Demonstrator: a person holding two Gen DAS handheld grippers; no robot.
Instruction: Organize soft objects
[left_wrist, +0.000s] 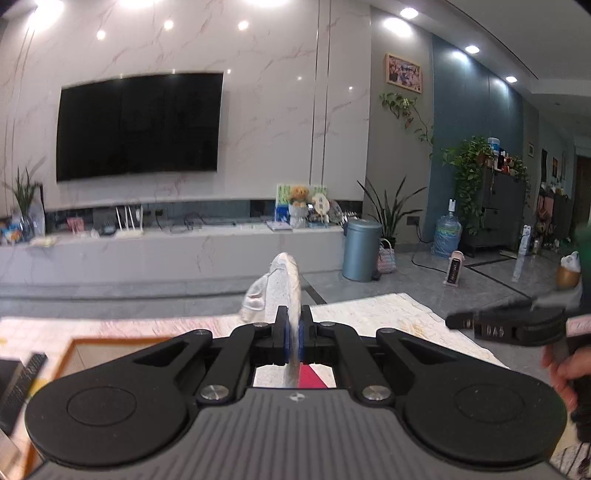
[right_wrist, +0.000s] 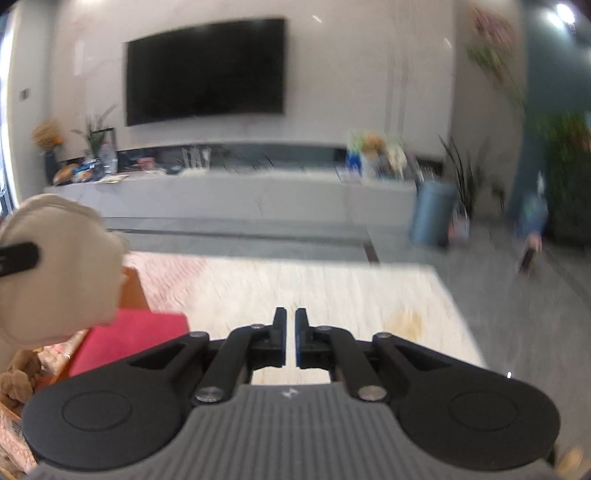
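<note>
Our left gripper (left_wrist: 293, 338) is squeezed tight on a flat, round, fuzzy white cloth pad (left_wrist: 286, 291), which stands on its edge and sticks up toward 12 o'clock. Our right gripper (right_wrist: 290, 338) holds nothing, its blue-padded fingers (right_wrist: 301, 341) almost together with a thin gap (the picture is blurry). At its 9 o'clock sits a folded pink cloth (right_wrist: 129, 338) on the pale marble table (right_wrist: 314, 291).

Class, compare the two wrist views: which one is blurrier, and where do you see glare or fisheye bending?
Right wrist view: motion-smeared, worst at the bin and plants; its claw stays sharp. Left wrist view: much crisper, ceiling lights flare white and reflect off the marble wall; the TV edges bow from the fisheye.
</note>
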